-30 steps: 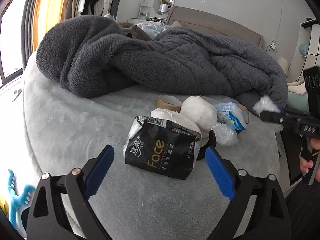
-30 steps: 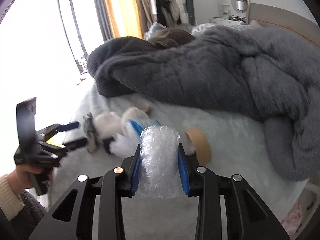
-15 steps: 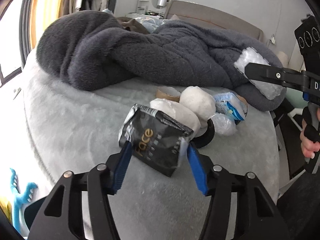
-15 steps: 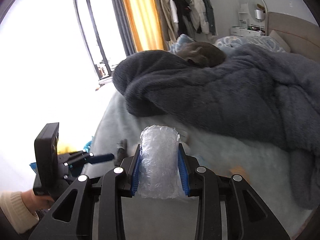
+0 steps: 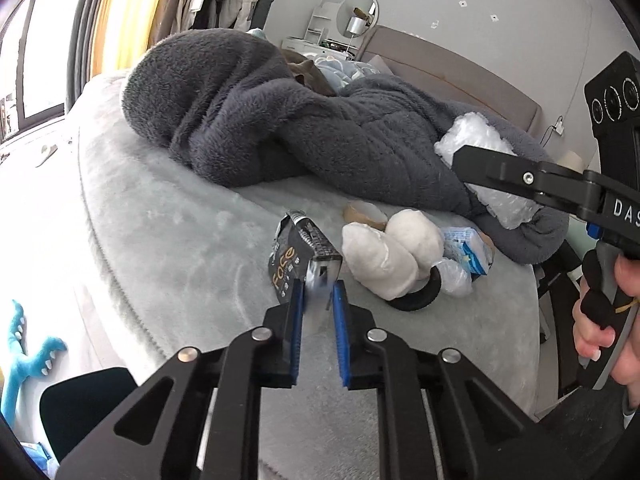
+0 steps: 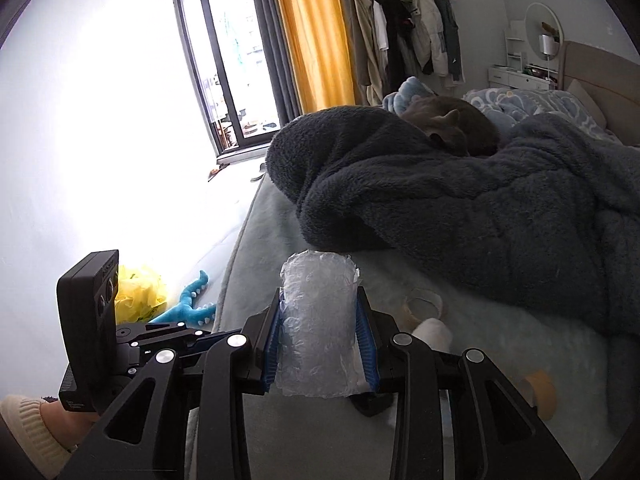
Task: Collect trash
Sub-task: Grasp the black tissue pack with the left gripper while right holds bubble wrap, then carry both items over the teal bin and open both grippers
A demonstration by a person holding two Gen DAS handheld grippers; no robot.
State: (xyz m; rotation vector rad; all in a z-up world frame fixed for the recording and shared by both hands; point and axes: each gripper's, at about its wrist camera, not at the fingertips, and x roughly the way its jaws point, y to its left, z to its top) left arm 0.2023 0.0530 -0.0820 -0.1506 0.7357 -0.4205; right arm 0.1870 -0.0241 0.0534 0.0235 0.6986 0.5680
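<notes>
My left gripper (image 5: 319, 290) is shut on a black "Face" tissue packet (image 5: 298, 258) and holds it above the grey bed (image 5: 168, 240). My right gripper (image 6: 320, 312) is shut on a roll of clear bubble wrap (image 6: 318, 328), raised over the bed; it also shows in the left wrist view (image 5: 480, 160). On the bed lie two white paper wads (image 5: 394, 252), a blue-and-white carton (image 5: 470, 250), a clear plastic wad (image 5: 454, 276), a black ring (image 5: 416, 300) and a tape roll (image 5: 362, 212).
A dark grey fleece blanket (image 5: 300, 120) is heaped across the bed behind the trash. A blue toy (image 5: 24, 356) and a yellow bag (image 6: 138, 292) are on the floor at the left. A second tape roll (image 6: 540, 392) lies on the bed.
My left gripper closed on the black packet and lifted it off the bed. My right gripper rose and swung left with the bubble wrap still held.
</notes>
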